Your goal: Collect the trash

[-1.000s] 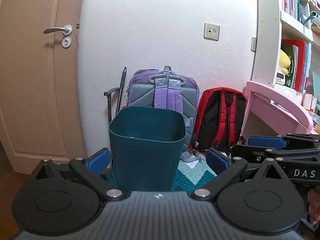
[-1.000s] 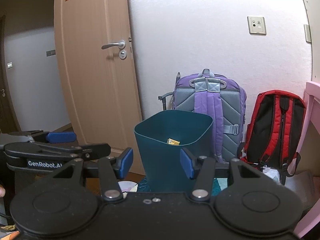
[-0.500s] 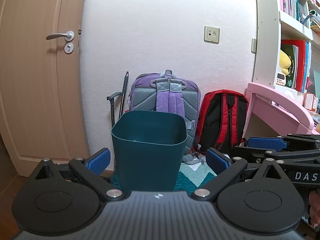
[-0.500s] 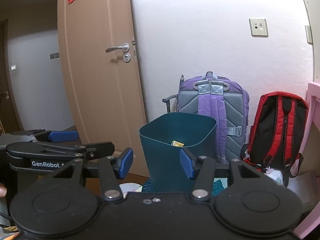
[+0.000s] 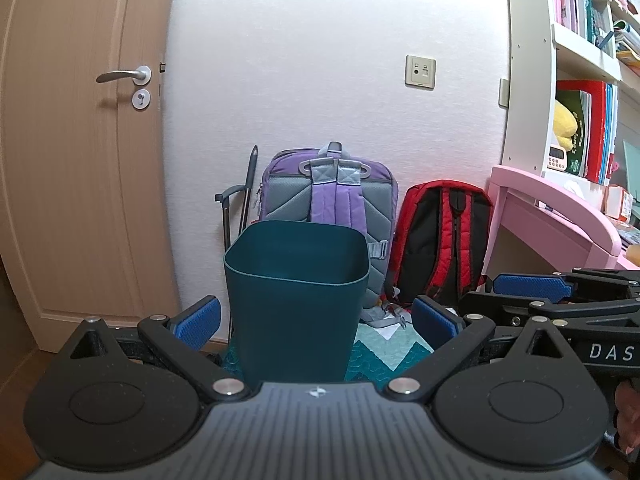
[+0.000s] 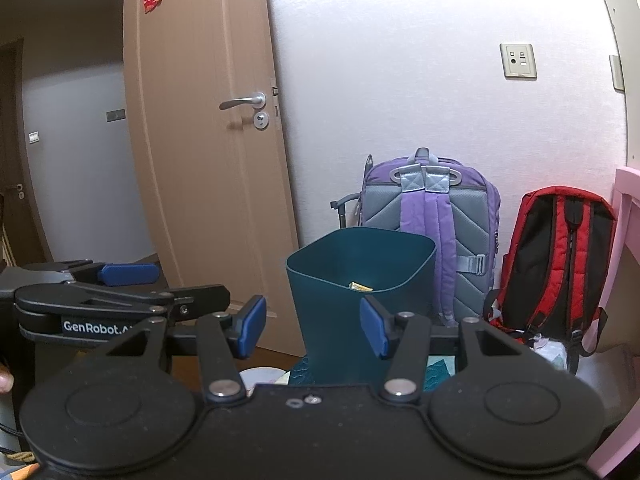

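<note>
The left gripper [image 5: 316, 318] is held with its jaws wide apart and nothing between them; the right gripper [image 6: 313, 330] is likewise spread and empty, level with it at its side. Straight ahead of both, upright on a patterned mat [image 5: 400, 352], the dark teal bin [image 5: 296, 304] is seen, centred for the left tool and slightly right of centre for the right. A small yellow scrap [image 6: 361, 287] is visible inside. Neither gripper can be judged clearly nearer. No loose trash can be made out with certainty.
</note>
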Action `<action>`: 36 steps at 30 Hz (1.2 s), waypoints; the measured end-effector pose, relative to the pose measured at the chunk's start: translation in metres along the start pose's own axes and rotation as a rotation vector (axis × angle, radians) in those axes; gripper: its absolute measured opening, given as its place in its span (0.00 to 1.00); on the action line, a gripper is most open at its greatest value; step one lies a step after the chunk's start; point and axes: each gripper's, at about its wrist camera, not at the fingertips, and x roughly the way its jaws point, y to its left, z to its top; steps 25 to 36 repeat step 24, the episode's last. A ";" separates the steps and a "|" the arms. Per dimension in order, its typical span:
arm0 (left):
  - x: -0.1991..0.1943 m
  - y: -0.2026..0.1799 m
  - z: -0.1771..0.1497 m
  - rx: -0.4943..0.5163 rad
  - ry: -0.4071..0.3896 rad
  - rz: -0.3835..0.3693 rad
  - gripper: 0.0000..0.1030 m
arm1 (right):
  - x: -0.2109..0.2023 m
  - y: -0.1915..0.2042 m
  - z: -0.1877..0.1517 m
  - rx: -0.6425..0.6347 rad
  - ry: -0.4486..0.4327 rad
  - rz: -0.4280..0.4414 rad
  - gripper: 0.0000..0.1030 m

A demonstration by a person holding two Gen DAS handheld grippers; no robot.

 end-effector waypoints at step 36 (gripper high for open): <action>0.038 0.024 -0.001 -0.022 0.031 0.017 0.99 | 0.042 -0.002 0.001 0.019 0.053 0.036 0.51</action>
